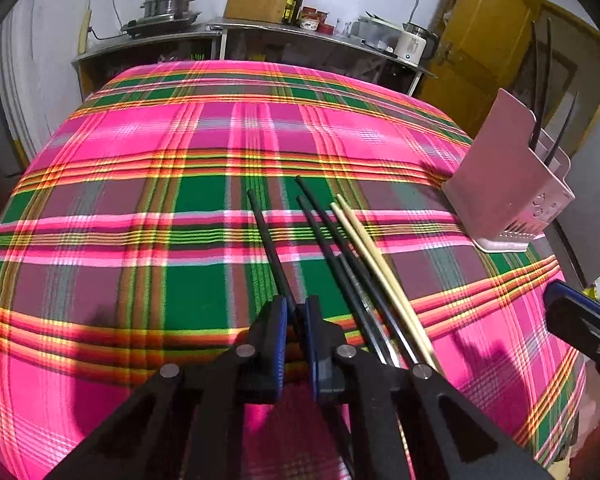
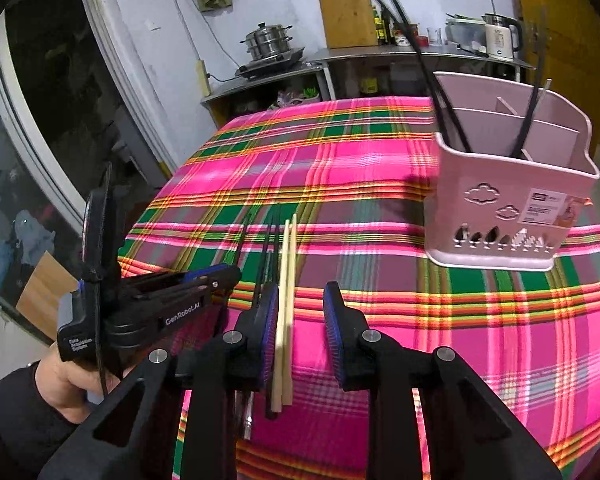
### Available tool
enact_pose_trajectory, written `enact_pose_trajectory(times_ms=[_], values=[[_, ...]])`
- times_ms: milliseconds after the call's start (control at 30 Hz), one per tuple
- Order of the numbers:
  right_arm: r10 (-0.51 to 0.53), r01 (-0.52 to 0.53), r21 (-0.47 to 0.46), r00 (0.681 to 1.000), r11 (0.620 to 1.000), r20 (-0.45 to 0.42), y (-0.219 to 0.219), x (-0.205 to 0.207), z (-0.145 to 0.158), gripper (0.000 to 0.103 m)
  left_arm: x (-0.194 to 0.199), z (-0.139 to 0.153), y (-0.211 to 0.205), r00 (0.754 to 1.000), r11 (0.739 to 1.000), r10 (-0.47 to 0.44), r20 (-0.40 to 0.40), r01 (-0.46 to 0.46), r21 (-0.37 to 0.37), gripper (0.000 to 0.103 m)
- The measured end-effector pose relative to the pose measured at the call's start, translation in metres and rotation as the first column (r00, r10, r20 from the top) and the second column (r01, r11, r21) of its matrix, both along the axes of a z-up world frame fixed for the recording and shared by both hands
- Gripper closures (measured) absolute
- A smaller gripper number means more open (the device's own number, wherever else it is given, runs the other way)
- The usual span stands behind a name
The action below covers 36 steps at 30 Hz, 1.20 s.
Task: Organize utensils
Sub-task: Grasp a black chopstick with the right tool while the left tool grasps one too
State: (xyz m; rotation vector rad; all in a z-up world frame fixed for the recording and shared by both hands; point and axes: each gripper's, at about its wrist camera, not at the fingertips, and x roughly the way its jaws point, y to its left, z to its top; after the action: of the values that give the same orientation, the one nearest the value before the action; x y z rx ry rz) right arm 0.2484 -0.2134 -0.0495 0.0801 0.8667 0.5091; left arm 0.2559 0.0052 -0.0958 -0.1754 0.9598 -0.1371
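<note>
Three black sticks stand in holder (image 2: 508, 200) at table's far right edge. Left gripper (image 1: 296, 312) clamps black chopstick (image 1: 266, 240); right gripper (image 2: 302, 312) half-open around pale pair (image 2: 287, 280), not pinching. Several left.

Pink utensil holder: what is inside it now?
The pink utensil holder has black chopsticks leaning in its divided compartments. Its walls hide their lower ends and the compartment floors.

A bench (image 1: 148, 184) draped in a plaid cloth (image 2: 380, 184) is carrying chopsticks (image 2: 286, 264) under the right hand-held gripper (image 2: 302, 316) and a pink holder (image 2: 504, 204) beyond it, rightward.
</note>
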Motion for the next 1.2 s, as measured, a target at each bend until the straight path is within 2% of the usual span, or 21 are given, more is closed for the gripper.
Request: enact_pose_trajectory(times_ms=[233, 467, 733, 1100, 1200], values=[[0.062, -0.062, -0.002, 0.997, 0.998, -0.038, 0.033, 0.017, -0.016, 0.083, -0.013, 0.001, 0.036, 0.999, 0.999, 0.036, -0.012, -0.035, 0.037, 0.094], [0.129, -0.131, -0.017, 0.988, 0.991, -0.089, 0.072, 0.041, -0.038, 0.085, -0.025, 0.001, 0.066, 0.998, 0.998, 0.064, -0.016, -0.064, 0.009, 0.094], [0.149, -0.156, -0.038, 0.979, 0.987, -0.142, 0.094, 0.062, -0.061, 0.087, -0.027, 0.000, 0.073, 0.998, 0.997, 0.067, -0.011, -0.068, -0.035, 0.094], [0.128, -0.142, -0.087, 0.981, 0.986, -0.143, 0.095, 0.069, -0.065, 0.087, -0.022, 0.000, 0.076, 0.996, 0.994, 0.084, -0.032, -0.086, -0.067, 0.094], [0.121, -0.136, -0.101, 0.982, 0.985, -0.143, 0.098, 0.072, -0.065, 0.087, -0.017, 0.000, 0.075, 0.995, 0.994, 0.086, -0.041, -0.089, -0.067, 0.090]])
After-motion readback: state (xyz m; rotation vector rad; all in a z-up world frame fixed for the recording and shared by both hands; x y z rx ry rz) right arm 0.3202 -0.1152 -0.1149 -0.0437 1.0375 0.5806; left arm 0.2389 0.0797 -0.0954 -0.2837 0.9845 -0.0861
